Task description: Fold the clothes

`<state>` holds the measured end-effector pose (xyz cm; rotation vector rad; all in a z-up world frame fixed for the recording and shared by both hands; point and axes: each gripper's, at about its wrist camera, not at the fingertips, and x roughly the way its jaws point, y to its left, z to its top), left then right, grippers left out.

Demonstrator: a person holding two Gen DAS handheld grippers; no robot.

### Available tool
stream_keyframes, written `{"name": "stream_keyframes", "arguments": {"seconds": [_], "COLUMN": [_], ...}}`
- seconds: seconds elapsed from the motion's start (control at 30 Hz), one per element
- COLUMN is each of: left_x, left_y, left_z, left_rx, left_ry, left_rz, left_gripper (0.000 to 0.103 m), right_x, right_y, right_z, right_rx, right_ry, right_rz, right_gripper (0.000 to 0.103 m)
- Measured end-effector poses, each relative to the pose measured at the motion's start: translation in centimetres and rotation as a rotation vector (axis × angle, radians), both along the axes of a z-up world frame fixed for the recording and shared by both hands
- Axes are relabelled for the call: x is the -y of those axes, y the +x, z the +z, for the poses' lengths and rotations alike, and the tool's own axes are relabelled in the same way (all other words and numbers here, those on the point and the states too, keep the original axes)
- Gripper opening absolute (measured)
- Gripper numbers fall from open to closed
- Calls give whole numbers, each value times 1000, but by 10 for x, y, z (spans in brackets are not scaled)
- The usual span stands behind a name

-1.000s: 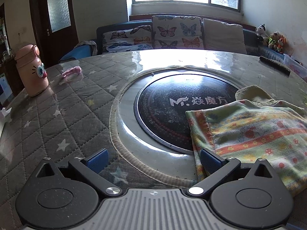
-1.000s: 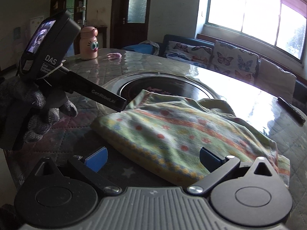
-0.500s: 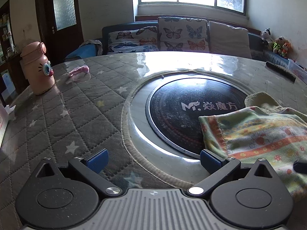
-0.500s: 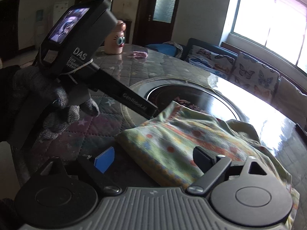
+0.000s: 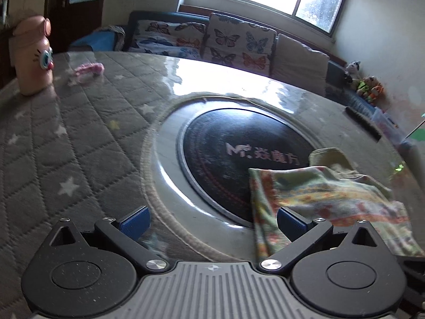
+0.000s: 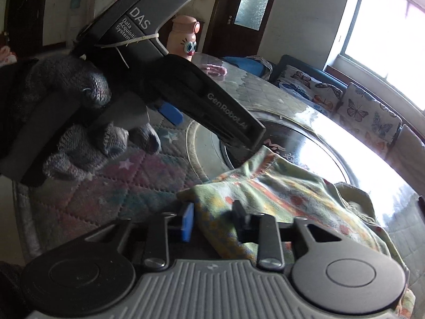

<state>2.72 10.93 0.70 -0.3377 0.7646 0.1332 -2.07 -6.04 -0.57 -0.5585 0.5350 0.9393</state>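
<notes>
A small patterned garment (image 5: 326, 199), yellow-green with orange stripes, lies folded on the round table, partly over the dark induction plate (image 5: 239, 156). My left gripper (image 5: 212, 220) is open and empty just left of the garment's near corner. My right gripper (image 6: 212, 223) is shut on the garment (image 6: 279, 194) at its near edge, the cloth bunched between the blue pads. In the right wrist view, the left gripper's body (image 6: 212, 106), held by a gloved hand (image 6: 87, 138), hovers above the garment's far corner.
A pink bottle with cartoon eyes (image 5: 33, 55) and a small pink item (image 5: 89, 69) stand at the table's far left. A dark remote (image 5: 362, 122) lies at the far right. The quilted star-pattern cover (image 5: 66, 146) spreads left. A sofa with butterfly cushions (image 5: 239, 42) sits behind.
My right gripper has moved in and closed on the garment's near edge. My left gripper has tilted and shifted slightly, staying open.
</notes>
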Motion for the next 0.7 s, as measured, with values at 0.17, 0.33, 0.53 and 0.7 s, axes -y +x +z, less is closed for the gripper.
{"name": "stream_keyframes", "arguments": {"seconds": [0.17,0.33,0.53,0.7], "left_x": [2,5,11,11], "left_y": [5,10,20,24], "left_z": [1,2,-3,-11], "left_rx": [-20,-34,-45,-55], "left_ry": [-120,-266,-399,-457], "left_rz": [-10,-26,-45,-41], "left_gripper": [102,96,75,29], "right_x": [14,29,48,58], "right_y": [7,10,8,6], "right_z": [15,30,38,41], "right_rx": [-66,-84,-99,-109], "right_ry": [97,174,223,238], "right_rz": [-30,-57,-70,-65], "right_gripper": [10,8,6,6]}}
